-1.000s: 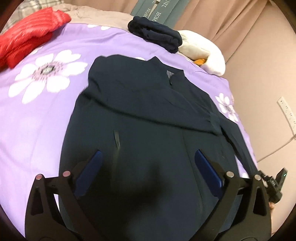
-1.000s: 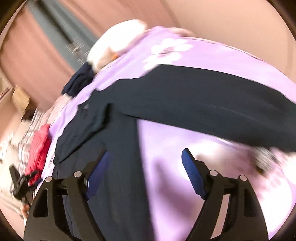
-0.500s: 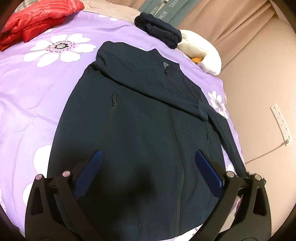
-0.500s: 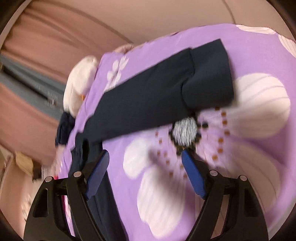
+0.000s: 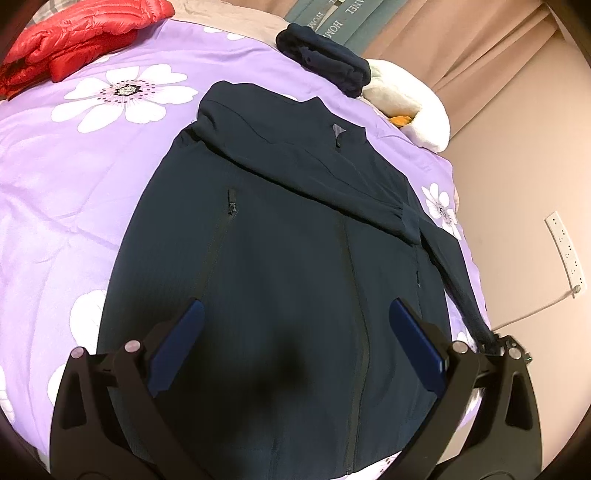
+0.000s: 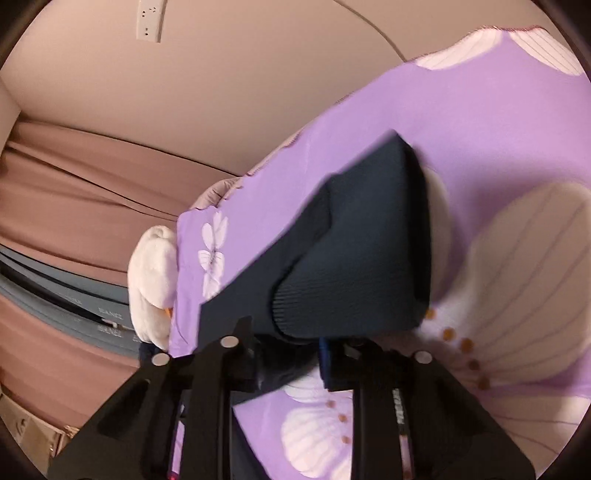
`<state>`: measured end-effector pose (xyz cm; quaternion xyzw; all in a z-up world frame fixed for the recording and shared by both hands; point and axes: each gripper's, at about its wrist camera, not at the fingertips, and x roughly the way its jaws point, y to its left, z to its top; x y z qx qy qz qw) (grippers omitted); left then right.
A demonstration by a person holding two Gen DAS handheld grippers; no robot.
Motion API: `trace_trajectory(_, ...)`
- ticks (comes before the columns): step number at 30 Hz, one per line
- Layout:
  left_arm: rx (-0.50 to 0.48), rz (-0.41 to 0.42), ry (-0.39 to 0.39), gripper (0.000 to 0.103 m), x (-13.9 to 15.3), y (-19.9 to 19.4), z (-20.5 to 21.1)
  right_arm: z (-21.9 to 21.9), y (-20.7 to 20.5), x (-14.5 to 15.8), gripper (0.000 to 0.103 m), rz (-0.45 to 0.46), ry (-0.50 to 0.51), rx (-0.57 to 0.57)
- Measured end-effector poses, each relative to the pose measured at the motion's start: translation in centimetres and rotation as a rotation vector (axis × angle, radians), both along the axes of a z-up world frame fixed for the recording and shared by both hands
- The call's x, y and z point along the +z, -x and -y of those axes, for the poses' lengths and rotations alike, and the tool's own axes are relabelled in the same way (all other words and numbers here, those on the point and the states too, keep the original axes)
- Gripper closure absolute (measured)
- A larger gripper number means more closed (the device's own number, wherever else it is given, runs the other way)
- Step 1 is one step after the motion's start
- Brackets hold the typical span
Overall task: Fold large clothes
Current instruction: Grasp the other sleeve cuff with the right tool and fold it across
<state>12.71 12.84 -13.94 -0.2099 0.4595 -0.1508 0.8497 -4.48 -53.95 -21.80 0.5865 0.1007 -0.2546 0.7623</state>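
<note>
Left wrist view: red puffy quilted jacket [image 5: 77,35], then dark navy zip-front jacket [image 5: 280,236] flat on purple floral bedspread [image 5: 66,184], left gripper [image 5: 295,332] spread wide above. Right gripper [image 6: 286,354] closing on its ribbed sleeve cuff [image 6: 354,266].

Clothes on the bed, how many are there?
3: the navy jacket spread out in the middle, a red puffy jacket in the far left corner, and a dark folded garment at the far edge. More may be hidden.
</note>
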Motion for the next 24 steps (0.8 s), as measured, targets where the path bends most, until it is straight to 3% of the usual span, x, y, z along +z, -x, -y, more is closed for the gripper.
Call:
trace_trajectory(7,0.022,-0.012,0.014,0.002,-0.9,-1.0,-1.2,-4.4,-6.4,14.1,0.085,-0.057,0.478,0.186)
trace_trajectory(9,0.025,-0.015,0.027,0.002,-1.2,-1.3,-1.5,-7.5,-9.9,18.3,0.085,-0.083,0.612,0.267)
trace_trajectory(14,0.039,-0.011,0.049,0.002,-1.5,-1.7,-2.7,-17.8,-19.6,24.8,0.085,-0.123,0.847,0.5)
trace_trajectory(18,0.073,0.0,0.05,0.002,-1.2,-1.9,-4.0,-30.1,-28.0,25.7,0.085,-0.157,1.036,0.744)
trace_trajectory(21,0.104,0.001,0.045,0.002,-1.2,-2.0,-5.1,-38.4,-31.0,22.8,0.083,-0.157,1.1,0.924)
trace_trajectory(22,0.116,-0.004,0.042,0.002,-1.4,-2.0,-5.4,-42.1,-32.2,20.5,0.08,-0.163,1.111,1.028)
trace_trajectory(24,0.141,-0.026,0.034,0.002,-1.9,-2.2,-6.1,-46.4,-33.3,16.0,0.029,-0.259,1.12,1.164)
